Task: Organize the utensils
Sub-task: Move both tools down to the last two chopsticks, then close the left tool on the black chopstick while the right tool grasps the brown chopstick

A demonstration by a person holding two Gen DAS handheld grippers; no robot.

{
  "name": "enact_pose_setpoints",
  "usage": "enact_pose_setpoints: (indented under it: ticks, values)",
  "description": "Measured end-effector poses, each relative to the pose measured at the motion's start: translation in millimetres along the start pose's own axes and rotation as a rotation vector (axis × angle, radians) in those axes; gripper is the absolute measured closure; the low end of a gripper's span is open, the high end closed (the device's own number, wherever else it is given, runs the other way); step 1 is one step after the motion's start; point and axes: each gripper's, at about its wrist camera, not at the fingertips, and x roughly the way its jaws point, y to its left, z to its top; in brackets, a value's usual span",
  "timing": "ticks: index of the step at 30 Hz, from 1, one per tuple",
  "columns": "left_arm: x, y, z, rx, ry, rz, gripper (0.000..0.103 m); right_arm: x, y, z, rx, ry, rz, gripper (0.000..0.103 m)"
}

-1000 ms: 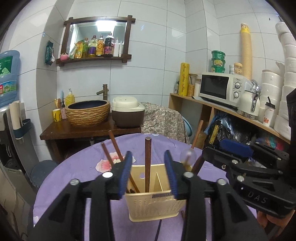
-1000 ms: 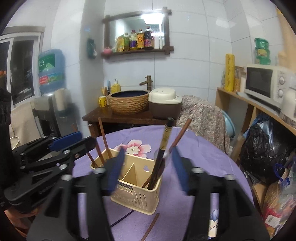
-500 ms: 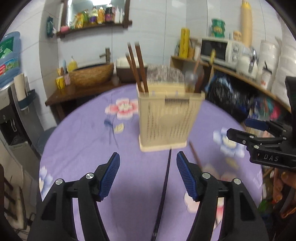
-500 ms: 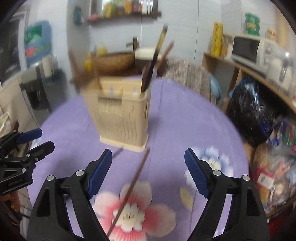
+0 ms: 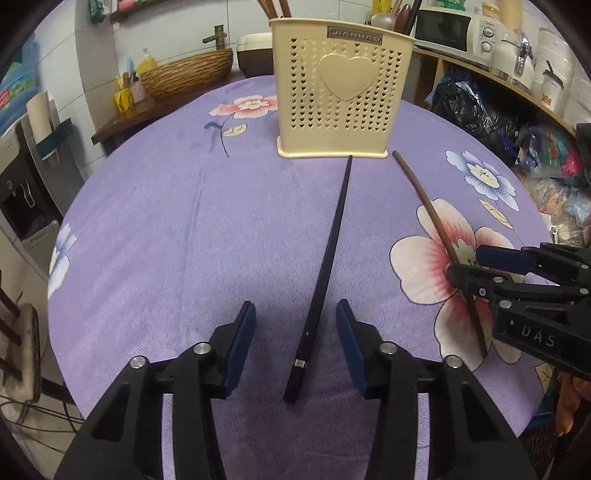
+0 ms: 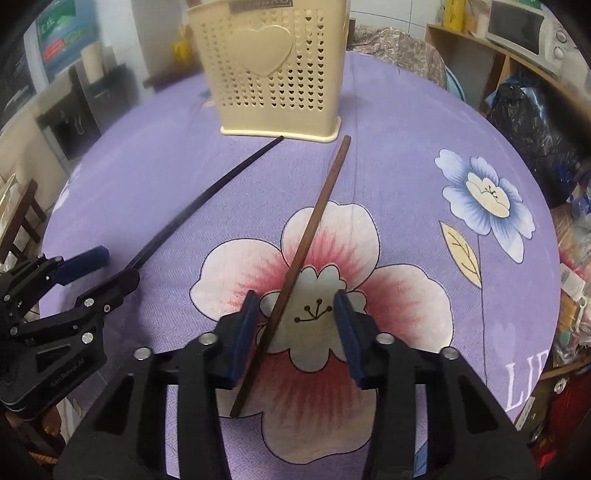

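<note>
My left tool [image 5: 295, 334] hangs low over the bench [image 5: 184, 221], which wears a purple cloth printed with flowers. Its jaws are closing, with the thick end of the black chopstick [image 5: 328, 258] lying between the blue pads [image 5: 242, 347]; a gap shows on both sides, so nothing is gripped. That chopstick runs straight away from me, its thin tip stopping just short of the foot of the cream utensil holder [image 5: 340, 96].

My right tool [image 6: 295, 332] is set the same way over the brown chopstick [image 6: 306, 240], jaws closing and half-narrow. The stick lies slanted between the pads [image 6: 243, 332], close to the left one; whether it touches that pad I cannot tell. Its far tip lies near the holder's [image 6: 273, 74] right corner.

From the left camera the right tool [image 5: 517, 273] covers the middle of the brown chopstick [image 5: 424, 199], so only both ends show. From the right camera the left tool [image 6: 92, 273] hides the near end of the black chopstick [image 6: 207, 195].

The holder stands upright on the bench, its pierced front bearing a raised heart. Its rim is cut off in the right view. Brown sticks [image 5: 271, 7] and dark handles [image 5: 400, 16] rise from it, their tops out of frame, and which compartments they sit in is hidden.
</note>
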Motion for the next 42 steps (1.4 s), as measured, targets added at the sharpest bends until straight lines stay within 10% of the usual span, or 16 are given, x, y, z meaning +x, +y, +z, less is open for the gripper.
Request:
enact_pose_setpoints:
  ticks: [5,19,24,26,29,42]
  values:
    - [-2.5,0.4,-3.2,-0.017,-0.016,0.031,0.089,0.0,2.5,-3.8,-0.02,-0.014,-0.013,0.092]
    - [-36.9,18.5,-45.3,-0.103,0.009,-0.054,0.094,-31.3,-28.9,-48.6,-0.061,0.012,0.021,0.093]
    - [-35.5,15.7,-42.1,-0.099,0.022,-0.062,0.091,-35.1,-40.4,-47.8,-0.003,-0.015,0.078,0.075]
    - [-34.1,16.4,-35.5,-0.093,0.026,-0.089,0.077,-38.5,-43.3,-40.7,0.006,-0.041,0.093,0.052]
    - [-31.7,20.3,-16.7,-0.056,0.001,-0.084,0.057,-40.2,-48.3,-22.8,0.005,-0.073,0.089,0.05]
    - [47.4,22.8,64.8,-0.025,0.08,-0.082,0.076,18.1,-56.3,58.6,0.017,-0.047,0.086,0.053]
